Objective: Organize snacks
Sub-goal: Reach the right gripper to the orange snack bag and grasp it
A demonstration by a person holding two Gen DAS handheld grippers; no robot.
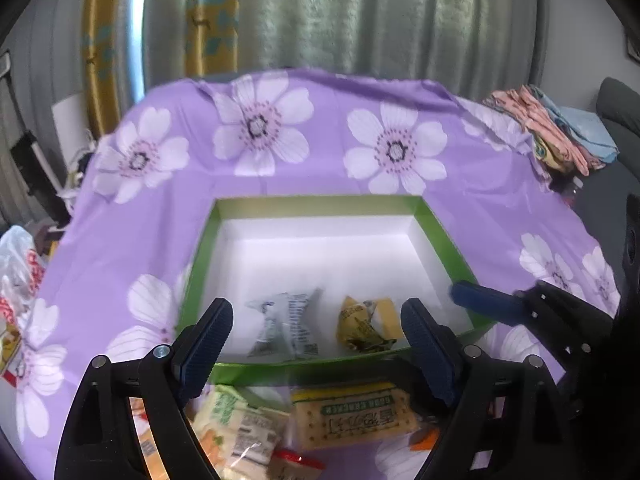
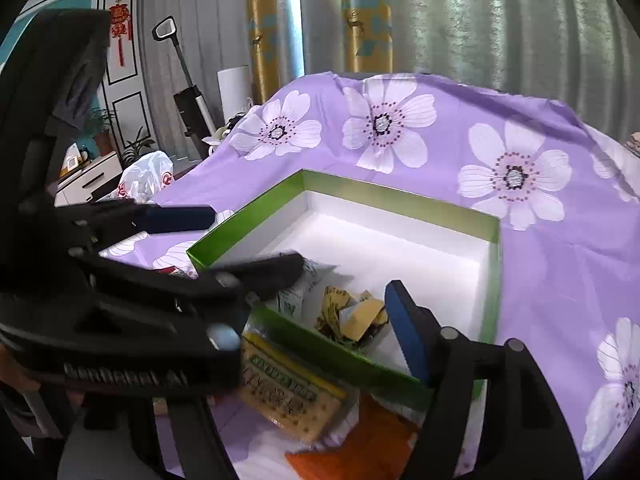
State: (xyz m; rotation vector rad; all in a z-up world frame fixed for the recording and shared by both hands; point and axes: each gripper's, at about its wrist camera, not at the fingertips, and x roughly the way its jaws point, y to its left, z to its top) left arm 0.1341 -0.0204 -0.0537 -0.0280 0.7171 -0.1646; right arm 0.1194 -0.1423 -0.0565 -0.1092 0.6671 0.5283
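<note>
Where the purple flowered cloth (image 1: 328,92) is spread over the table, a shallow green box (image 1: 440,236) with a white inside is seen lying open, and two wrapped snacks are contained in it, both near the front wall: a silver-and-white packet (image 1: 286,322) to the left and a yellow packet (image 1: 366,322) just beside it on the right, the two lying apart from each other on the white floor. The rest of the box is seen bare. Outside the box, against its front wall, a heap of loose snacks is found on the cloth, among them a green-banded cracker pack (image 1: 354,416), a pale green-and-white packet (image 1: 236,428) and an orange wrapper (image 2: 360,440). The left claw (image 1: 318,340) is held over the front edge of the box with its jaws spread wide; nothing is gripped between them, and the two packets in the box are seen through the gap, untouched. The right claw (image 2: 344,300) is likewise spread, its jaws set over the near corner of the box, and no snack is pinched in it; whether its blue pad (image 2: 404,328) touches the yellow packet cannot be told. A white plastic bag (image 2: 146,176) is seen beyond the table's left edge, and folded cloths (image 1: 552,136) lie at its far right.
</note>
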